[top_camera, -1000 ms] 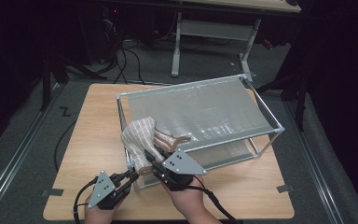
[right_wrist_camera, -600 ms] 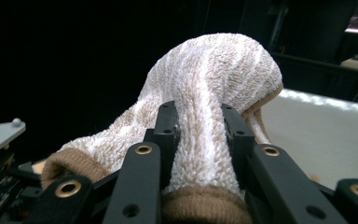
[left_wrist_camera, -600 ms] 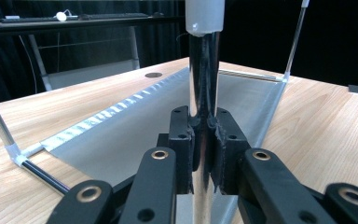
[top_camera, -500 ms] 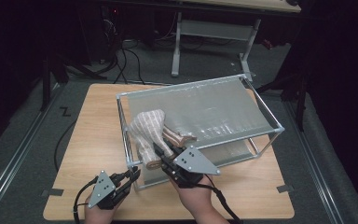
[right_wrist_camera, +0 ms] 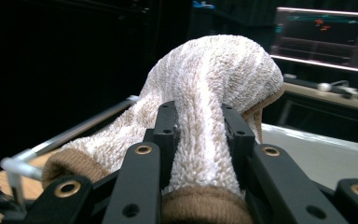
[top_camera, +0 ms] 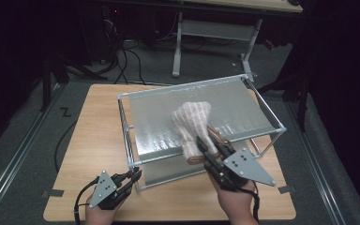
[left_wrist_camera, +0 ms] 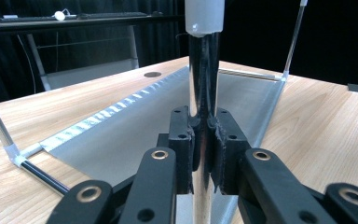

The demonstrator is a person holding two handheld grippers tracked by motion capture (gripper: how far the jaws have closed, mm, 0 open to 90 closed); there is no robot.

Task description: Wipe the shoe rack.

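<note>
Desk (top_camera: 89,140) dim; my left hand-held gripper (top_camera: 130,180) clamps rack post (left_wrist_camera: 204,93), right hand-held gripper (top_camera: 205,154) has carried gripped towel (top_camera: 192,123) over rack (top_camera: 243,105), ready to drape.

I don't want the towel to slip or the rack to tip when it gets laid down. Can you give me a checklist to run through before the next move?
1. Right hand-held gripper shut on the towel: ok, the jaws press the terry cloth from both sides in the right gripper view.
2. Left hand-held gripper bracing the rack: ok, its jaws are shut on the near corner post.
3. Towel lifted free of the rack's top sheet: cannot tell, it is over the sheet but contact is unclear.
4. Top sheet free for the towel: ok, nothing else lies on it.
5. Rack standing flat on the table: ok.
</note>
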